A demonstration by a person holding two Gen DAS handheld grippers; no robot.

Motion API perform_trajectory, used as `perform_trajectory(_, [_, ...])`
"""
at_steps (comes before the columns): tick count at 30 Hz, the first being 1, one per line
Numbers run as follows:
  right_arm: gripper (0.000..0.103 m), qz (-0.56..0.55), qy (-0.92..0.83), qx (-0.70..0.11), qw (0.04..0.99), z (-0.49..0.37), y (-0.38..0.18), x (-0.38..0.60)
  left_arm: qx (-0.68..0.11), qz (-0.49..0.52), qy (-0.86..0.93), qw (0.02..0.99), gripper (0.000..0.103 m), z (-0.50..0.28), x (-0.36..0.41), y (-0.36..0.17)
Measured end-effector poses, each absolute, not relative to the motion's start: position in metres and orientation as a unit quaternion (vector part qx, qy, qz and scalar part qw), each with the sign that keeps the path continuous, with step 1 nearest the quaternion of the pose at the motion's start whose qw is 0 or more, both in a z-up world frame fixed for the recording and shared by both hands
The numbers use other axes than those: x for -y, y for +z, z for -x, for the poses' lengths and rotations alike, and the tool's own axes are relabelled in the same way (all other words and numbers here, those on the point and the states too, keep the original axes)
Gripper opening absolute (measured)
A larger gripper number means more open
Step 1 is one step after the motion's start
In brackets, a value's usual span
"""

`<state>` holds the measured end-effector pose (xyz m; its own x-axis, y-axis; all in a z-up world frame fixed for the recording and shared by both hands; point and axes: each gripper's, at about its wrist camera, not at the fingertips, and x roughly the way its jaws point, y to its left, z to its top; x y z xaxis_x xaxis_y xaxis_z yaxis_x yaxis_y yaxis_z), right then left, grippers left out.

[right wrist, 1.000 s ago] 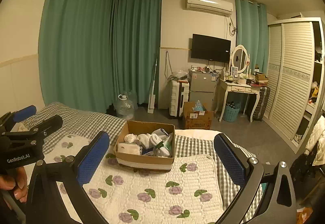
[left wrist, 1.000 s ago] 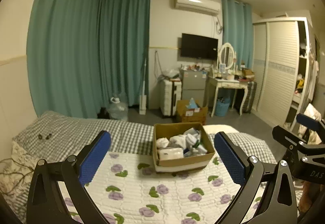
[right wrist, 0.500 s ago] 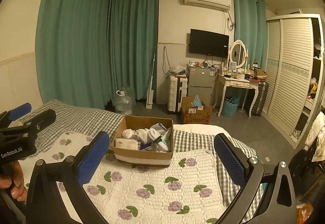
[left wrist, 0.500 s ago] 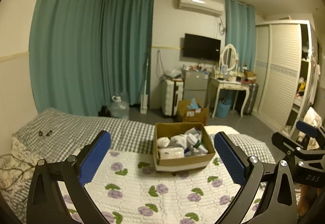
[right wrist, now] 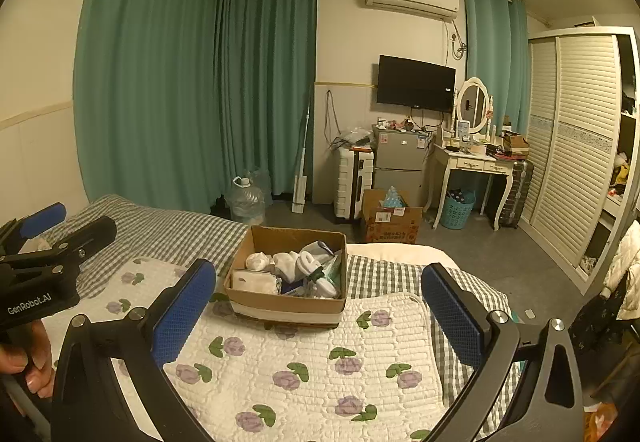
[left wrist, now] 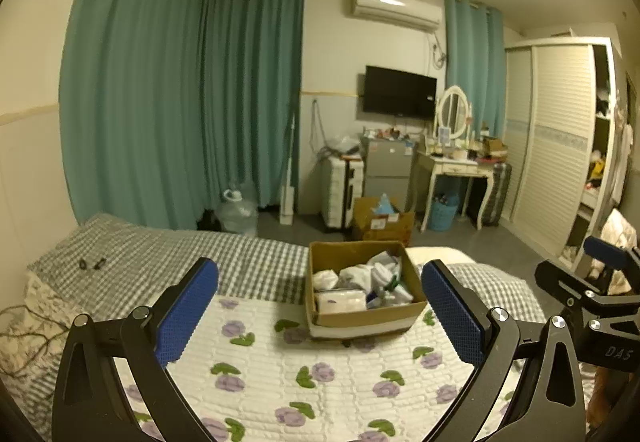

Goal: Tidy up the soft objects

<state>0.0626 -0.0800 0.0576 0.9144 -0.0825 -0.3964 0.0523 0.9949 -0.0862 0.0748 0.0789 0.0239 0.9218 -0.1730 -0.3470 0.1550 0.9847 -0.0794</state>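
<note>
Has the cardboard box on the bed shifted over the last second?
No. The open brown cardboard box covers the same spot on the white floral quilt; only the cameras drifted.

— Centre frame? A cardboard box of white soft items sits on a floral quilt.
— And the foreground? The left gripper, blue pads spread wide, hovers empty; the right gripper shows at right edge.

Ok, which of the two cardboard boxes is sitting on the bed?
The open box of white soft things on the flowered quilt; the other box stands on the floor beyond the bed.
</note>
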Motion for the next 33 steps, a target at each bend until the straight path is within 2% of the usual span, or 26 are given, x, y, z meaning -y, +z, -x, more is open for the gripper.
perform_trajectory(33, [0.103, 0.032, -0.036, -0.213, 0.976, -0.065, 0.050, 0.082, -0.205, 0.034, -0.078, 0.975, 0.103, -0.070, -0.067, 0.019])
